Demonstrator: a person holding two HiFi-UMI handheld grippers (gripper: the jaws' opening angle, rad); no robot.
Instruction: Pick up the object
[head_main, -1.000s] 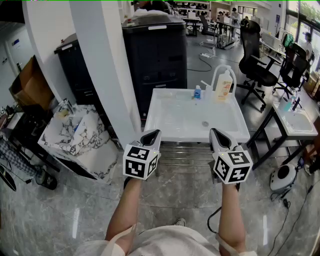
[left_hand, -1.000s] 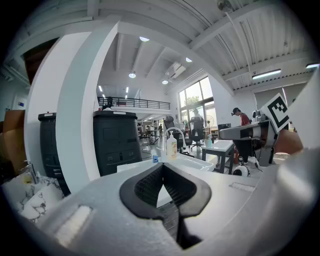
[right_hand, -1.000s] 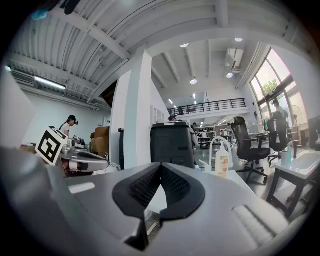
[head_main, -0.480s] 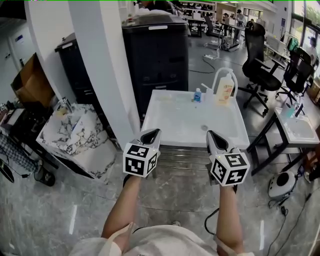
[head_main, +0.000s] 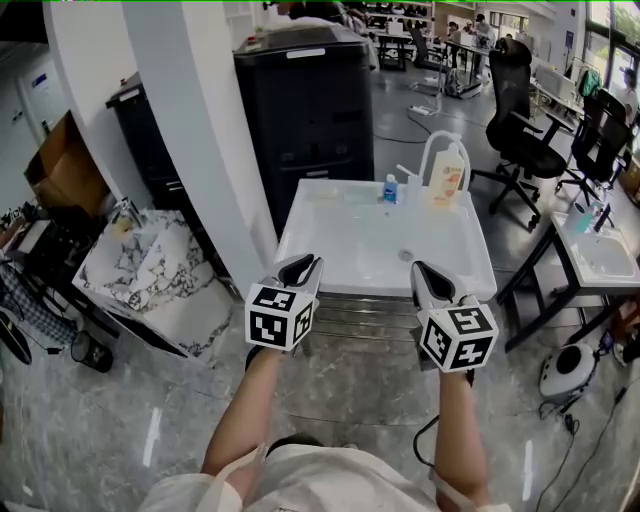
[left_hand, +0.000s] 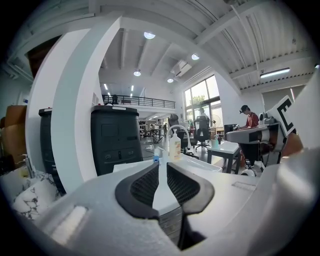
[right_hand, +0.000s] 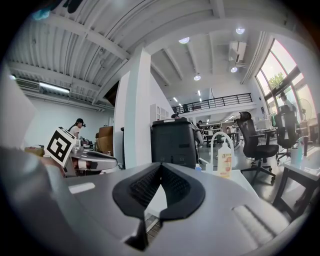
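A white sink basin (head_main: 330, 240) stands ahead of me. At its far edge are an orange-labelled pump bottle (head_main: 447, 173) and a small blue-capped bottle (head_main: 391, 188). Both grippers hover short of the basin's near edge, apart from everything. My left gripper (head_main: 305, 265) is opening; in the left gripper view its jaws (left_hand: 162, 167) show a narrow gap with nothing between them. My right gripper (head_main: 422, 270) is shut and empty, its tips meeting in the right gripper view (right_hand: 160, 166). The pump bottle (right_hand: 225, 161) shows beyond those jaws.
A white column (head_main: 190, 130) and a black cabinet (head_main: 310, 110) stand behind the basin to the left. A marble-patterned sheet (head_main: 150, 270) lies heaped at the left. Metal rack bars (head_main: 350, 315) run under the basin. Office chairs (head_main: 525, 130) and another white basin (head_main: 600, 255) are at the right.
The left gripper's jaws have parted slightly. Both grippers stay before the basin's near edge; the right one has drifted a little left.
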